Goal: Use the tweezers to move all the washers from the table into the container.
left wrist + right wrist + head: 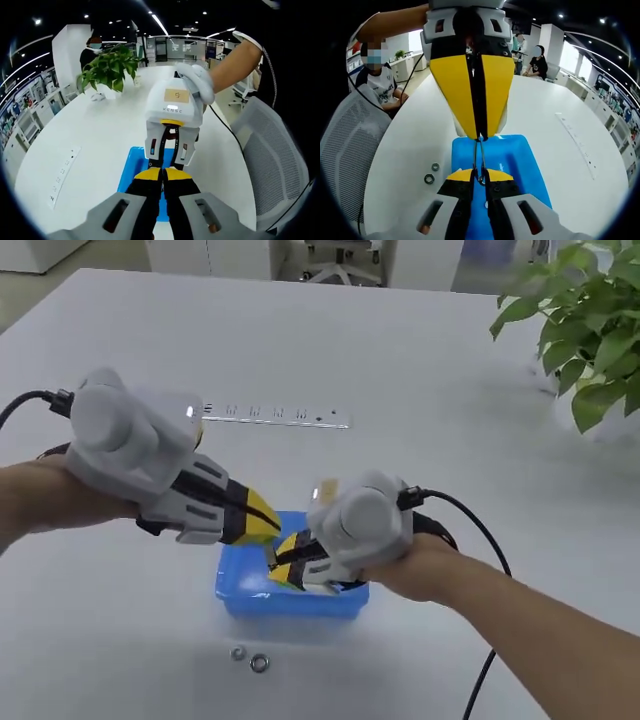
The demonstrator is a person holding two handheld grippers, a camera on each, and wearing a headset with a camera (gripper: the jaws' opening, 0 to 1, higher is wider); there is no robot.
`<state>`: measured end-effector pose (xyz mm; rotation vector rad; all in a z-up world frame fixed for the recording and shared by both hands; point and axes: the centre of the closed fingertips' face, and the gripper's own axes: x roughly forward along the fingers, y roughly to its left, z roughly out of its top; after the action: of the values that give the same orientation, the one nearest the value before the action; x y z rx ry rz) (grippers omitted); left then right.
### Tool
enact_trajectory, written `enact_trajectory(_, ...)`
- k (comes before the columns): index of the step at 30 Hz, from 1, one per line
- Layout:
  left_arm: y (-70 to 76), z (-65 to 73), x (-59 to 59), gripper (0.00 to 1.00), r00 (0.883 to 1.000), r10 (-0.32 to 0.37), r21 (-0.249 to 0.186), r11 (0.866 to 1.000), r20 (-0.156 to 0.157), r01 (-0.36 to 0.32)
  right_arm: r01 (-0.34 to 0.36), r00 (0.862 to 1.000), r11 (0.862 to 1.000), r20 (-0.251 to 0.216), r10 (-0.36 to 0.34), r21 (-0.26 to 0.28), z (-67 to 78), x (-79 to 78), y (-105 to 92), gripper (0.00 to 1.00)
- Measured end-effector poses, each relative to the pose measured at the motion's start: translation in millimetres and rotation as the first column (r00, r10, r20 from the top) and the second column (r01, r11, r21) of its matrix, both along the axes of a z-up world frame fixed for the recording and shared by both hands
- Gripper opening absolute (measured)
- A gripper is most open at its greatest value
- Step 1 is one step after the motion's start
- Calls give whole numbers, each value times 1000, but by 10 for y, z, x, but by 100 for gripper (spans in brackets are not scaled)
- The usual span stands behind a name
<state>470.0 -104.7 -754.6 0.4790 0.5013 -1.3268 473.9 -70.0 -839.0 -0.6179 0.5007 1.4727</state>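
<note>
Metal washers [260,663], two of them, lie on the table [420,390] just outside the near wall of the blue container [290,602], on the near side of both grippers and slightly left. Above the container the tweezers [478,152] run lengthwise from the left gripper [268,528] to the right gripper [480,176], and each one's fingers [465,176] are pinched tight on them. The right gripper sits lower and closer to the washers, so it seems better placed to bring the tweezers down.
</note>
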Motion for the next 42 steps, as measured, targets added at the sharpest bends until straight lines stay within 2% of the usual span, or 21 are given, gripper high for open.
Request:
enact_trajectory(12, 28, -158, 66, 5, 1000, 23, 15, 1000, -17, -22, 0, 999, 999, -39, -1, -38, -175, 51, 19, 11)
enact_trajectory(25, 26, -232, 59, 5, 999, 25, 32, 999, -24, -25, -7, 999, 998, -40, 4, -68, -253, 44, -11, 11)
enact_trajectory(35, 24, -198, 54, 5, 999, 33, 28, 999, -17, -32, -2, 999, 998, -34, 0, -63, -225, 45, -16, 12)
enact_trajectory(42, 14, -114, 37, 5, 999, 34, 21, 999, -4, -33, 4, 1000, 999, -19, -5, -51, -143, 46, -22, 12)
